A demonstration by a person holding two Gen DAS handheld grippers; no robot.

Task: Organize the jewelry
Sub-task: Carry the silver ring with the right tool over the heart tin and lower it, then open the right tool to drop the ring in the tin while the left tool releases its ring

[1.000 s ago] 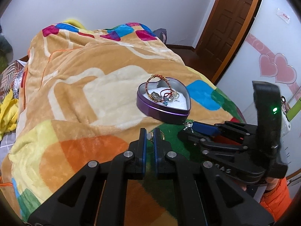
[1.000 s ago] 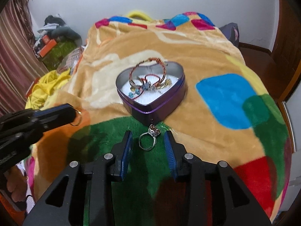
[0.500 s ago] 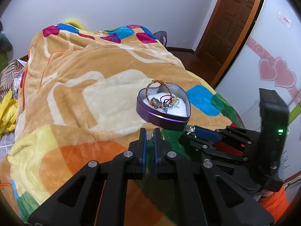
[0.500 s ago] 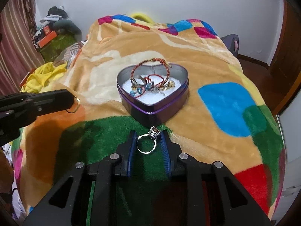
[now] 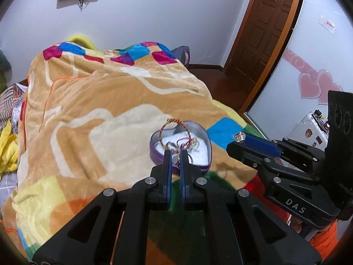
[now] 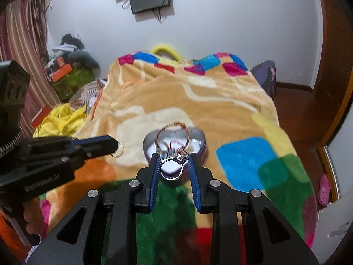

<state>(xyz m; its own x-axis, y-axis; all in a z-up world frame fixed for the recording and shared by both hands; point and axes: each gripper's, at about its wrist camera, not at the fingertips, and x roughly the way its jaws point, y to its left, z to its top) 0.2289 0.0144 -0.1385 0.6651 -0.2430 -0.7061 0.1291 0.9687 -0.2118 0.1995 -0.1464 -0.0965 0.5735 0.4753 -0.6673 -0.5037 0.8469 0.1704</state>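
A purple heart-shaped tin (image 5: 152, 152) (image 6: 204, 151) lies on the colourful blanket (image 5: 99, 110). It holds a braided red-gold bracelet (image 5: 174, 122) (image 6: 174, 127) and other small jewelry on a white lining. My left gripper (image 5: 175, 155) (image 6: 115, 146) is shut on a thin gold ring (image 5: 175, 159) (image 6: 118, 152), held above the blanket just left of the tin. My right gripper (image 6: 173, 158) (image 5: 237, 138) is shut on a silver ring with a stone (image 6: 174, 169) (image 5: 240, 136), lifted off the blanket in front of the tin.
The blanket covers the whole bed. Yellow cloth (image 6: 59, 119) and boxes lie beside it at the left. A brown door (image 5: 271, 28), dark wooden floor (image 6: 308, 119) and a white wardrobe front with pink hearts (image 5: 317, 86) are at the right. A hand (image 6: 30, 220) holds the left gripper.
The right gripper's jaws closed on the silver ring that lay on the green patch and raised it. The left gripper also rose a little, still holding the gold ring.
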